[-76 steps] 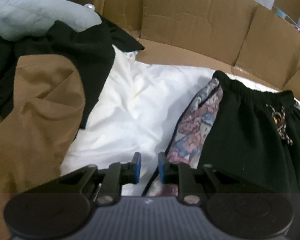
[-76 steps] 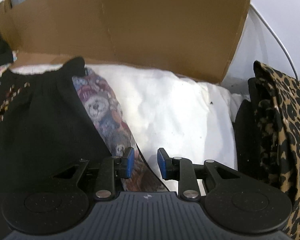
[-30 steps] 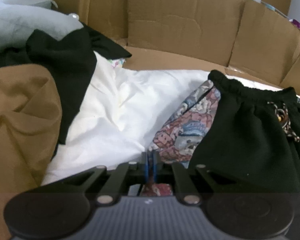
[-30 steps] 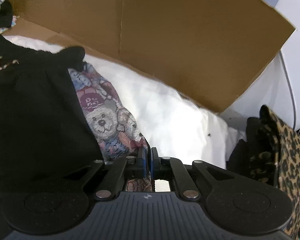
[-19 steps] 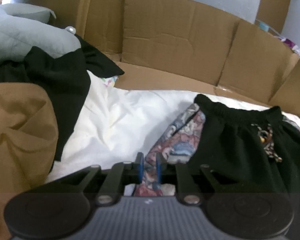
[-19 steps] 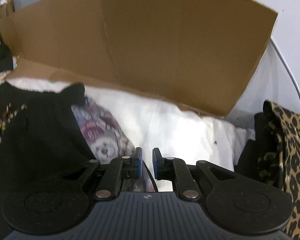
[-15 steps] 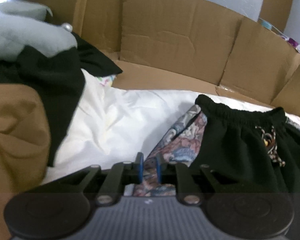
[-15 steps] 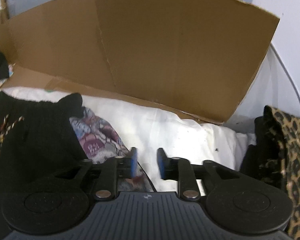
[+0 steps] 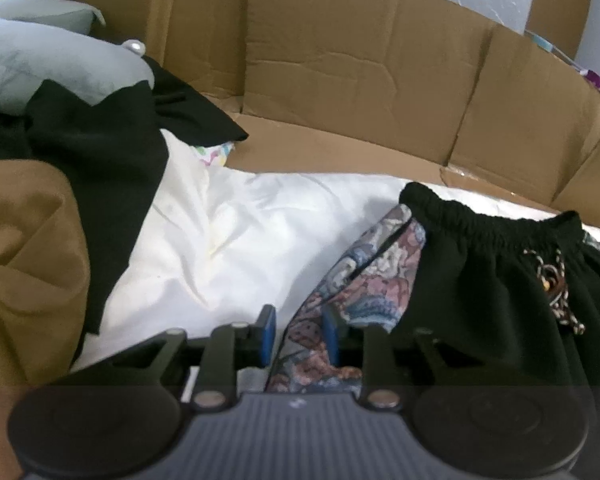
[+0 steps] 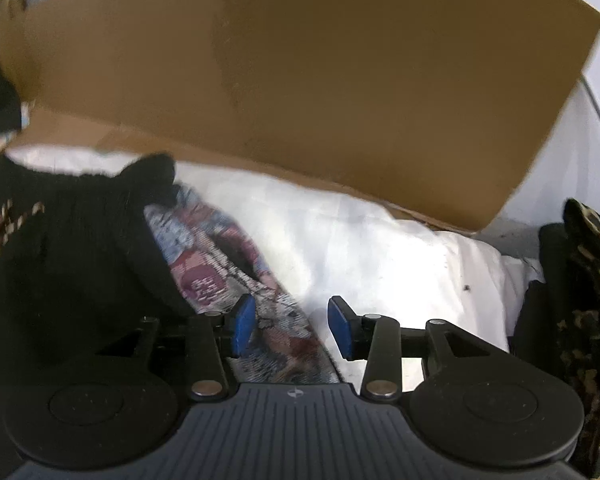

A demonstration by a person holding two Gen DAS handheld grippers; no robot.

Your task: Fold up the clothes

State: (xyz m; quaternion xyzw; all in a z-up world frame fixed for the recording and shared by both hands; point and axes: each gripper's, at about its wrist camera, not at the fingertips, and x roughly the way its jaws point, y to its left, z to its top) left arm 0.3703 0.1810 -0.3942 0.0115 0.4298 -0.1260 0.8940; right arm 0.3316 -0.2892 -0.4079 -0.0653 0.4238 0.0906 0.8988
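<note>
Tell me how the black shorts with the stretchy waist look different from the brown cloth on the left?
The black shorts with the stretchy waist lie spread flat on the white sheet; the brown cloth is heaped in crumpled folds. The shorts have a gathered waistband, a braided drawstring and patterned side panels; the brown cloth is plain. Both are soft clothes beside the cardboard wall.

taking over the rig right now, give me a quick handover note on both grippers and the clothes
Left gripper: jaws have just been opening; the patterned side panel of the black shorts lies between them, no longer pinched.
Right gripper: jaws also just opening, wide; the panel edge lies between them, loose.
Shorts lie on the white sheet, waistband toward the cardboard. Unfolded pile of tan, black and grey clothes to the left; leopard-print piece to the right.
Done: both side edges just let go.
Left: check the shorts lie flat, finish their fold, then work through the pile.
</note>
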